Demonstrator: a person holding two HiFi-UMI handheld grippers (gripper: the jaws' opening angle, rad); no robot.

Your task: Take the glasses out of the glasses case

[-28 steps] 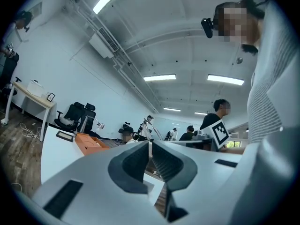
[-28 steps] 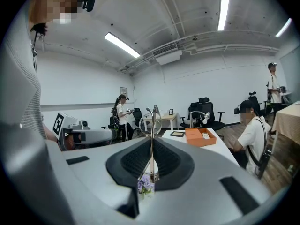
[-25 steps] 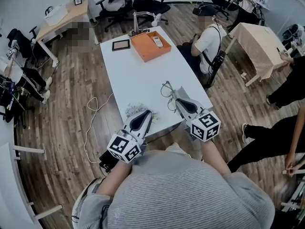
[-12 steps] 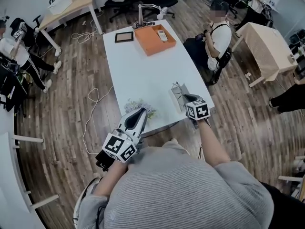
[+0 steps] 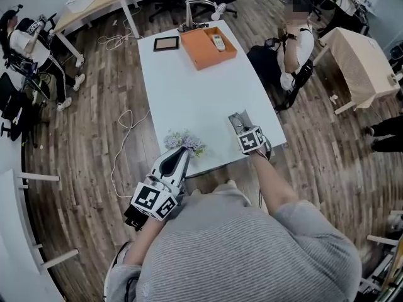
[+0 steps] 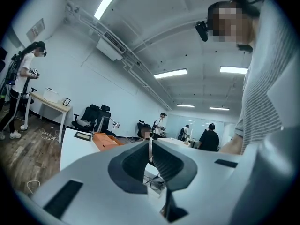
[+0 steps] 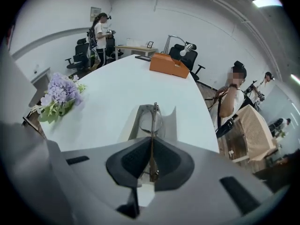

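Note:
In the right gripper view, thin metal-framed glasses (image 7: 152, 118) stand on edge, with my right gripper (image 7: 151, 146) shut on their frame. They hang just over an open grey glasses case (image 7: 134, 124) lying on the white table (image 7: 117, 93). The head view shows the right gripper (image 5: 241, 129) tilted down over the case (image 5: 237, 119) near the table's right front edge. My left gripper (image 5: 181, 154) is held level at the front edge beside the flowers. In its own view, the left gripper (image 6: 150, 146) is shut and holds nothing.
A bunch of purple flowers (image 5: 184, 141) lies at the front edge between the grippers. An orange tray (image 5: 208, 46) with a remote, a dark picture frame (image 5: 166, 43) and a desk lamp stand at the far end. A person (image 5: 293, 46) sits right of the table.
My right gripper has come down with the glasses from above the table to just over the case. The left gripper has barely moved.

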